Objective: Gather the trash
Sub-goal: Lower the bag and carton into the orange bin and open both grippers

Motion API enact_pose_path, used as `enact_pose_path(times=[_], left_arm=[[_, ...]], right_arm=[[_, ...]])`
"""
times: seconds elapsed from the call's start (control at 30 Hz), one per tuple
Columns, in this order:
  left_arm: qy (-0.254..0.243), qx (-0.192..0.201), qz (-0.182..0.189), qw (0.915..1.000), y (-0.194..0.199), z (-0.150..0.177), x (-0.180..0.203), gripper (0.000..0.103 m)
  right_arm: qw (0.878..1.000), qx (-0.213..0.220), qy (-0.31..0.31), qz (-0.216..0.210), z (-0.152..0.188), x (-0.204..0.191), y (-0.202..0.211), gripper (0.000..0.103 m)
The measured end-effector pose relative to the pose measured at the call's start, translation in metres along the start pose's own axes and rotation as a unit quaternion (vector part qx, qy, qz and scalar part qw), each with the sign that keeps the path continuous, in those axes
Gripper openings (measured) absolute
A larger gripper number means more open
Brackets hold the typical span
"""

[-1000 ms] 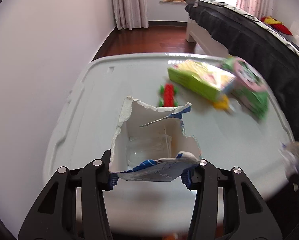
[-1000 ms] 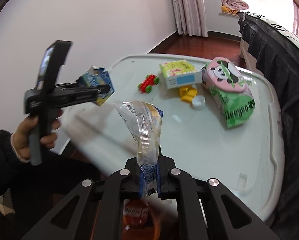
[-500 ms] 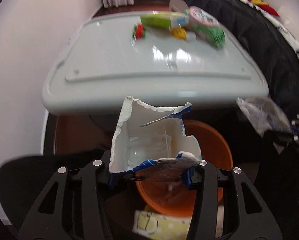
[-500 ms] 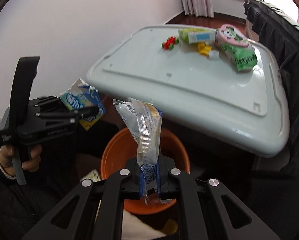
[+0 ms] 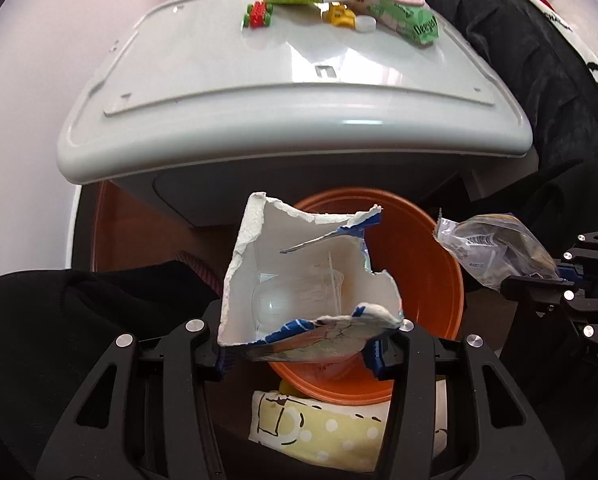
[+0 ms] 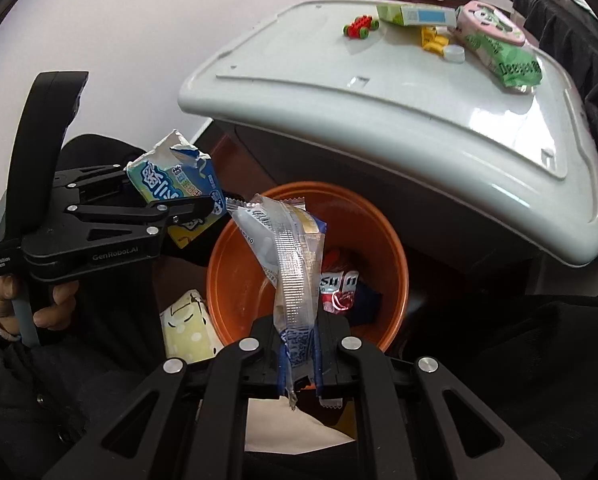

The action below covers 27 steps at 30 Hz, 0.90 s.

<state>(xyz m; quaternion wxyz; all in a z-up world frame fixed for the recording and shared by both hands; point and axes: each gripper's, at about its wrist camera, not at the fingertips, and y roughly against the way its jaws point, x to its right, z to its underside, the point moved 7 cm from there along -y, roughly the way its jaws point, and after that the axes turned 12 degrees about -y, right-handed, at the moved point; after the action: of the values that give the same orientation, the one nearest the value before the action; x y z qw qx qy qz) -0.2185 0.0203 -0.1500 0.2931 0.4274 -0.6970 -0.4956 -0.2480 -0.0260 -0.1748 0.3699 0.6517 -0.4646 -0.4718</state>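
Over orange bin [image 6: 383, 240], left claw [image 5: 301, 354] pinching torn-open blue carton [image 5: 307, 280], right claw [image 6: 299, 364] clamping crumpled clear wrapper [image 6: 287, 256].

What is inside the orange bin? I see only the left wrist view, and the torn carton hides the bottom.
Observer: A red-and-white wrapper lies at the bottom of the orange bin.
Operator: How do the right tongs hold their wrapper? I see only its top.
Observer: The right tongs are shut on the lower end of the clear wrapper; the rest stands up in front of the bin's opening.
Operator: What does my carton look like outside?
Observer: The torn carton in the left tongs has blue, green and yellow print on its outer face.
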Motion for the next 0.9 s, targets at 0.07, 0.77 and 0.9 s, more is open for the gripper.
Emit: enact_pose_path(times=[0.07, 0.77, 0.9], left_arm=[[0.001, -0.008, 0.005, 1.0000, -0.004, 0.002, 0.001, 0.049], [0.079, 0.137, 0.028, 0.9870, 0.033, -0.049, -0.047, 0.086], [0.073, 0.184, -0.015, 0.9801, 0.037, -0.087, -0.062, 0.090]], right_arm=[[1.000, -0.009, -0.002, -0.002, 0.001, 0.001, -0.005, 0.010], [0.993, 0.087, -0.046, 0.057, -0.085, 0.075, 0.036, 0.057], [0.987, 0.130, -0.025, 0.092, -0.137, 0.093, 0.049, 0.058]])
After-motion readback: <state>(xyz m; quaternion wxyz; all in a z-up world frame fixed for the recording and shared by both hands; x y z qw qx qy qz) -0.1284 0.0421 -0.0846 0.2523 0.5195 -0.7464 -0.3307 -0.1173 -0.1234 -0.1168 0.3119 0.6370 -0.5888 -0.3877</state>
